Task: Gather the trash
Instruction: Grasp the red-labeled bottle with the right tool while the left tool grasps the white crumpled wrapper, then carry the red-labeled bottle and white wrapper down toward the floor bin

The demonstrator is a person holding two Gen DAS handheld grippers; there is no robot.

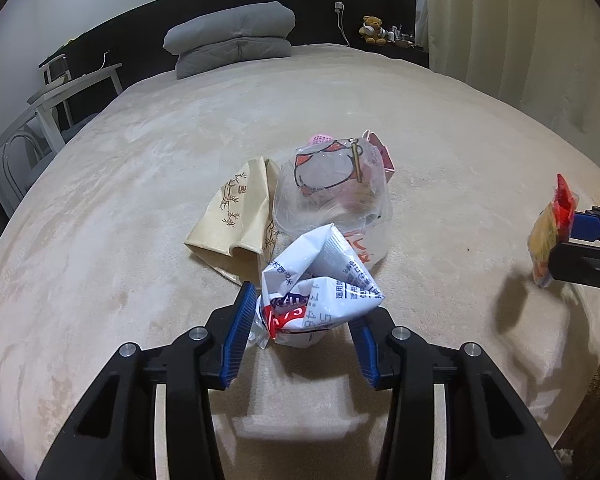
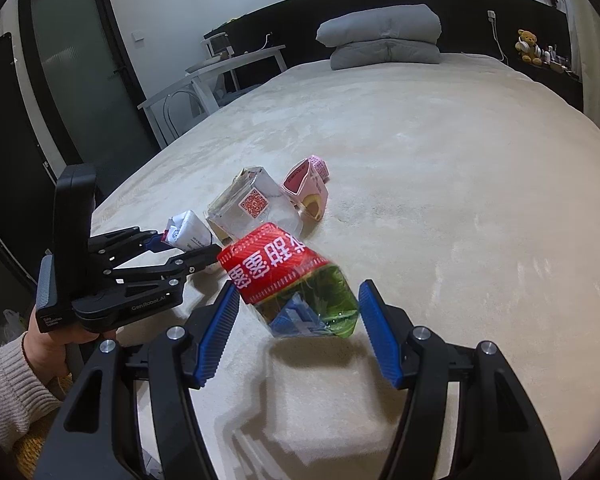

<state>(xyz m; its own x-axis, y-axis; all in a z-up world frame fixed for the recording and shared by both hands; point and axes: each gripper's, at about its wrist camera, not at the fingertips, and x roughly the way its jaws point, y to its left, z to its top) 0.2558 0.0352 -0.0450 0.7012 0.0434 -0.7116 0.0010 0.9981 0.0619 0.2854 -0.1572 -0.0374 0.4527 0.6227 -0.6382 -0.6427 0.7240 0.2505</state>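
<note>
We see a big bed [image 1: 380, 96] w/ a soft cream cover. Trash sits in a small pile near its middle.

Our left tool [image 1: 300, 332] is wide, w/ a crumpled white wrapper [image 1: 320, 276] between its blue pads [image 1: 238, 336]. The pads are near the wrapper's sides, but we can't tell if they press on it. In the right view the same left tool [image 2: 188, 250] has the white wrapper at its tips.

Our right tool [image 2: 300, 320] is wide too. A red & green snack bag [image 2: 292, 284] sits between its pads [image 2: 378, 340], a bit blurry, w/ a gap on each side.

Behind the white wrapper lies a clear plastic bag [image 1: 332, 192] w/ a red drawing, a tan paper bag [image 1: 236, 216] just beside it on the left, & a pink box [image 2: 306, 186] touching it at the back.

Far back are folded gray blankets [image 1: 232, 36] & a teddy bear [image 1: 372, 30].
</note>
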